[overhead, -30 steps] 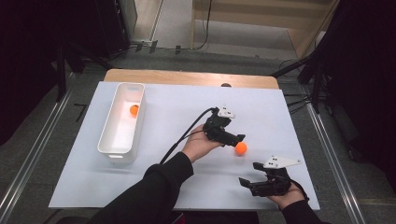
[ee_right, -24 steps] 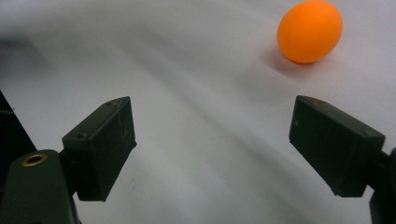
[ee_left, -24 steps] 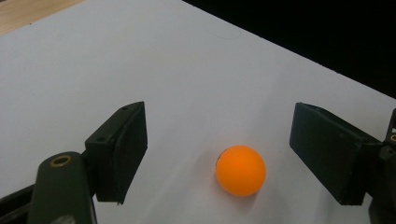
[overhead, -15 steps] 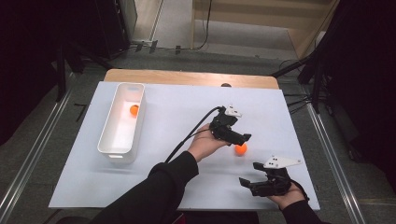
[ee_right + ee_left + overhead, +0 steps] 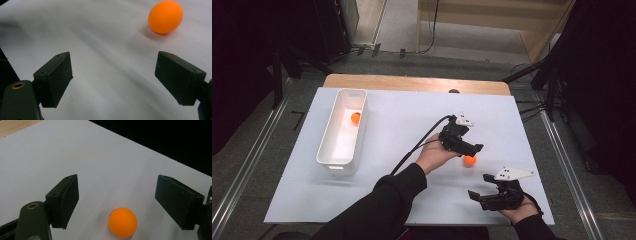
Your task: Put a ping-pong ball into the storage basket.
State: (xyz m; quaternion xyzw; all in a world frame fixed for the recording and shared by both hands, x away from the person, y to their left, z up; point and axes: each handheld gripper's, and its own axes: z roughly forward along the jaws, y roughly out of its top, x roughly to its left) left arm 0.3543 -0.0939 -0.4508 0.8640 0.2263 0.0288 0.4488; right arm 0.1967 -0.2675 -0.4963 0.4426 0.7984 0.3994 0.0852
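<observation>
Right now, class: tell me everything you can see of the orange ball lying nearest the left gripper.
The orange ball is small, round, smooth and matt, likely plastic, with a tiny dark mark near its top. It rests on the white table sheet between the open jaws of the left gripper, touched by neither pad, casting a soft shadow.

Bare sheet (image 5: 402, 125) between bin (image 5: 343, 131) and ball (image 5: 469, 160); passage unobstructed

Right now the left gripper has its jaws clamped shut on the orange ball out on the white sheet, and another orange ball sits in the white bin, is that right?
Not quite. The left gripper is open: the left gripper view shows the orange ball lying on the white sheet between the jaws, touching neither. The other orange ball does sit in the white bin.
</observation>
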